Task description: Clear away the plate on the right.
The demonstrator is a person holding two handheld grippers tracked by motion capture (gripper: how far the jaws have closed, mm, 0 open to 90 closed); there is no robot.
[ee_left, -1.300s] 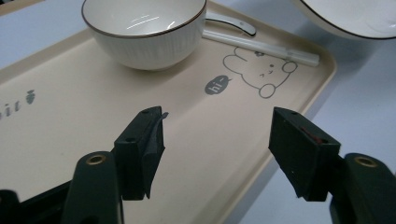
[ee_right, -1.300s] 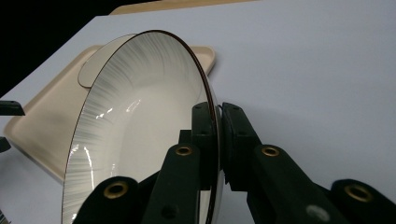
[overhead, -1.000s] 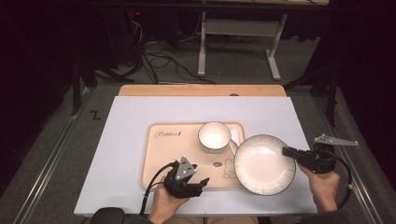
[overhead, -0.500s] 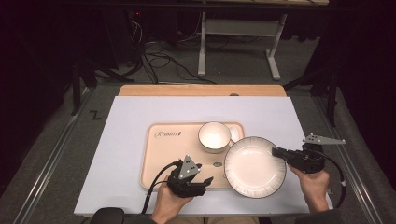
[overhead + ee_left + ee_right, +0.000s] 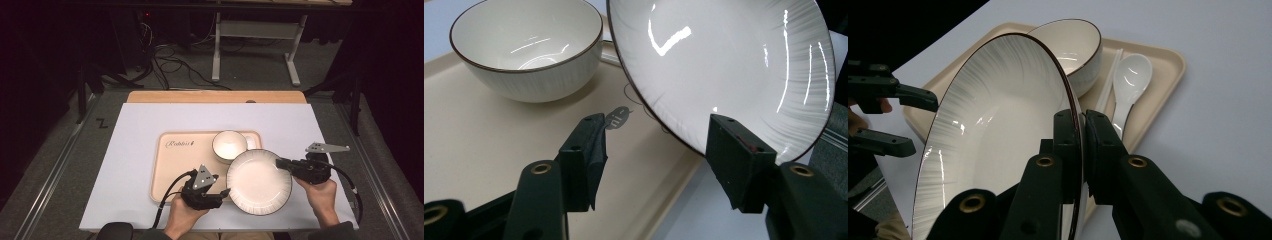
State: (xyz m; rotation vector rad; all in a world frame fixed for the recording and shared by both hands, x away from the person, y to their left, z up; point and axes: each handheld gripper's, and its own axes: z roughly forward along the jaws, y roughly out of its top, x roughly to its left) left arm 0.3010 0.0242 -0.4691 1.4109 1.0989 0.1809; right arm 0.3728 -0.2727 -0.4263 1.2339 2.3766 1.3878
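the left gripper (image 5: 226, 192) waited at the tray's near edge, jaws wide apart and holding nothing, though they had just been closing a little; the plate's rim hung between them untouched. the right gripper (image 5: 278, 162) stayed clamped tight on the far-right rim of the white plate (image 5: 257, 181), which had slid leftward from a second ago and now overlapped the beige tray (image 5: 172, 167). beyond it sat the bowl (image 5: 229, 145) and a white spoon (image 5: 1129, 75). the plate looked nearly placed.
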